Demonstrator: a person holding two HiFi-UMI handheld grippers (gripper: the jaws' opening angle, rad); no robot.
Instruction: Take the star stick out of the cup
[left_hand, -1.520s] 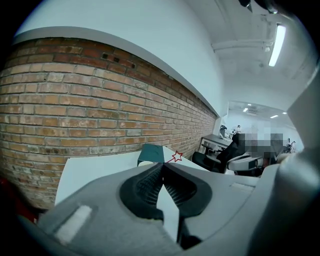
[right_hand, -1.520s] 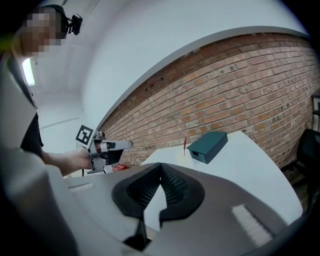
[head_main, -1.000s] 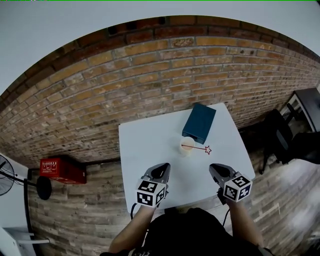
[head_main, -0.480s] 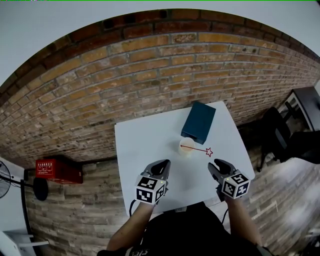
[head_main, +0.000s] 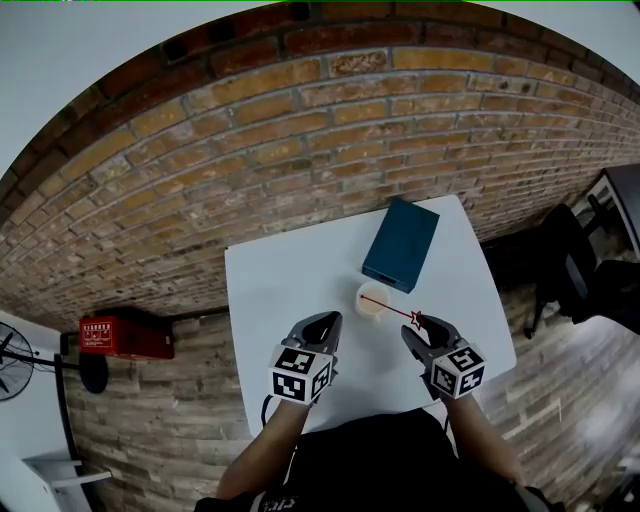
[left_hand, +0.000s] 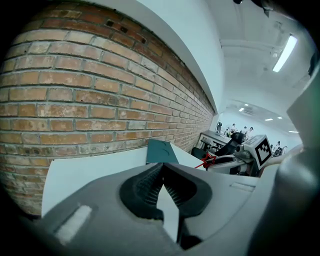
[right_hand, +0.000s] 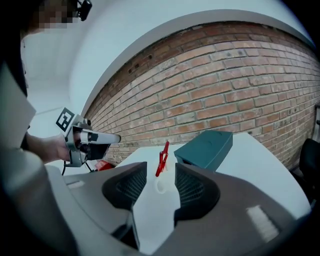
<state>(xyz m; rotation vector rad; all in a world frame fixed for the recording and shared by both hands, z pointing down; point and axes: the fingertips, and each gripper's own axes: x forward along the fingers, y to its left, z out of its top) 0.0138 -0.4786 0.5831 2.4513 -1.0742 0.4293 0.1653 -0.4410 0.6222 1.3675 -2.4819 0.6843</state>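
Observation:
A pale cup (head_main: 374, 298) stands on the white table (head_main: 280, 290), with a thin red star stick (head_main: 392, 309) leaning out of it to the right. The stick's red star (head_main: 415, 319) lies just ahead of my right gripper (head_main: 425, 331). In the right gripper view the star (right_hand: 162, 157) stands in the gap in front of my right gripper (right_hand: 161, 168), above the cup (right_hand: 161, 185). The jaws have just been opening and are open, not touching the star. My left gripper (head_main: 322, 325) is shut and empty, to the left of and nearer than the cup.
A teal box (head_main: 400, 245) lies behind the cup, near the table's far right corner. A brick wall runs behind the table. On the floor, a red case (head_main: 125, 338) is at the left and a dark chair (head_main: 575, 275) at the right.
Both grippers have moved forward toward the cup. The right gripper's jaws have gone from nearly shut to wide open, and the star now sits at their tips.

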